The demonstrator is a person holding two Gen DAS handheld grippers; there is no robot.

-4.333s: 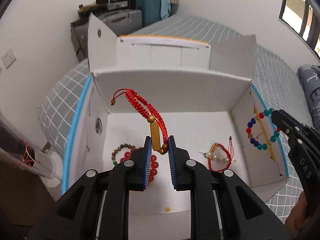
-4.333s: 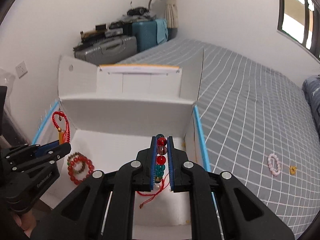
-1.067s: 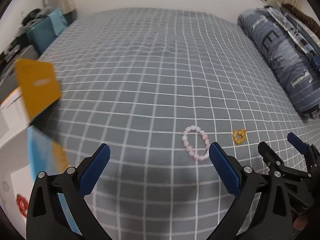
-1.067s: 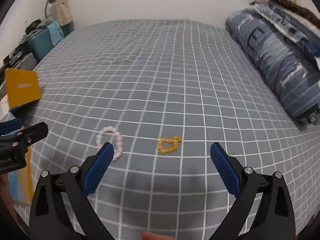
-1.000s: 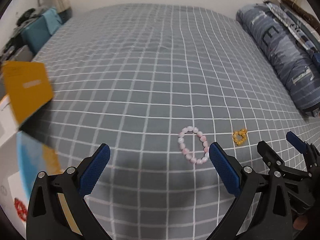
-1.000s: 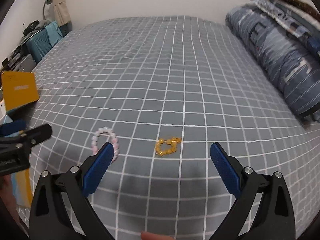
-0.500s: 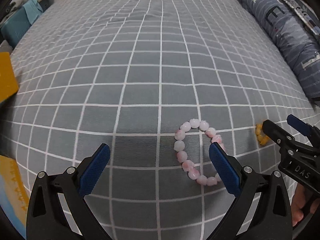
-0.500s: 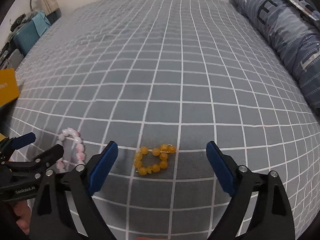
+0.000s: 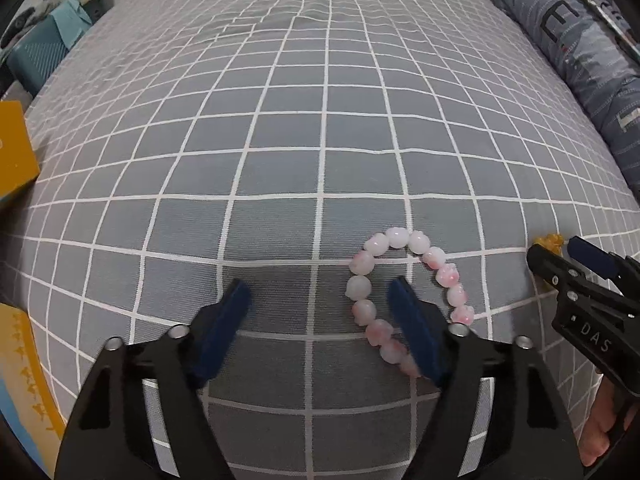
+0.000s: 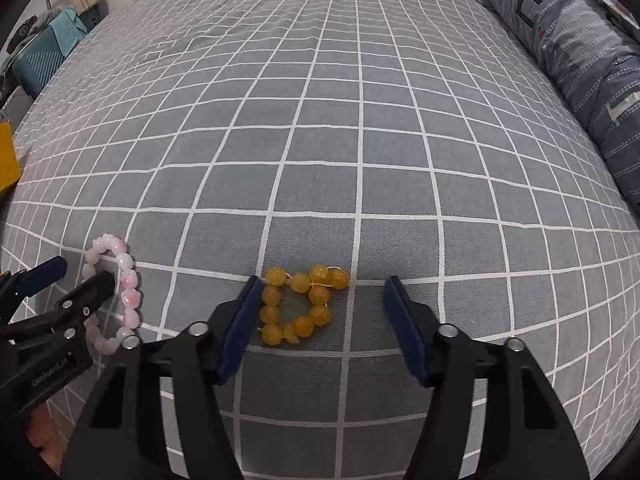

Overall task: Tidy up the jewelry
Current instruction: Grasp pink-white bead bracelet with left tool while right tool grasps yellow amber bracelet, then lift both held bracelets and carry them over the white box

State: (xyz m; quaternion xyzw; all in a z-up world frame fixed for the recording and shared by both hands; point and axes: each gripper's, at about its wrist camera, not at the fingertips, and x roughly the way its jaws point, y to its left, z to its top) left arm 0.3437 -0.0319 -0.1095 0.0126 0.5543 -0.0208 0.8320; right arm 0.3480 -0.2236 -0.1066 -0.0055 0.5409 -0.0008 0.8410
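A pink bead bracelet (image 9: 404,292) lies flat on the grey checked bedspread (image 9: 320,140). My left gripper (image 9: 320,300) is open, low over the bed; its right finger (image 9: 416,336) rests inside the bracelet's loop and its left finger (image 9: 218,332) is on bare cloth. A yellow bead bracelet (image 10: 302,304) lies bunched on the bedspread (image 10: 340,120). My right gripper (image 10: 322,300) is open, with the yellow bracelet between its fingers, close to the left finger (image 10: 240,320). The pink bracelet (image 10: 120,280) and left gripper show at that view's left edge.
An orange box flap (image 9: 14,152) and box edge (image 9: 20,360) stand at the left. A folded blue patterned quilt (image 9: 580,40) lies along the bed's right side. A teal suitcase (image 9: 44,52) stands beyond the bed at the far left.
Both grippers have moved down and forward close to the bed. Their jaws have narrowed. The left finger now sits inside the pink loop; the yellow bracelet is now between the right fingers.
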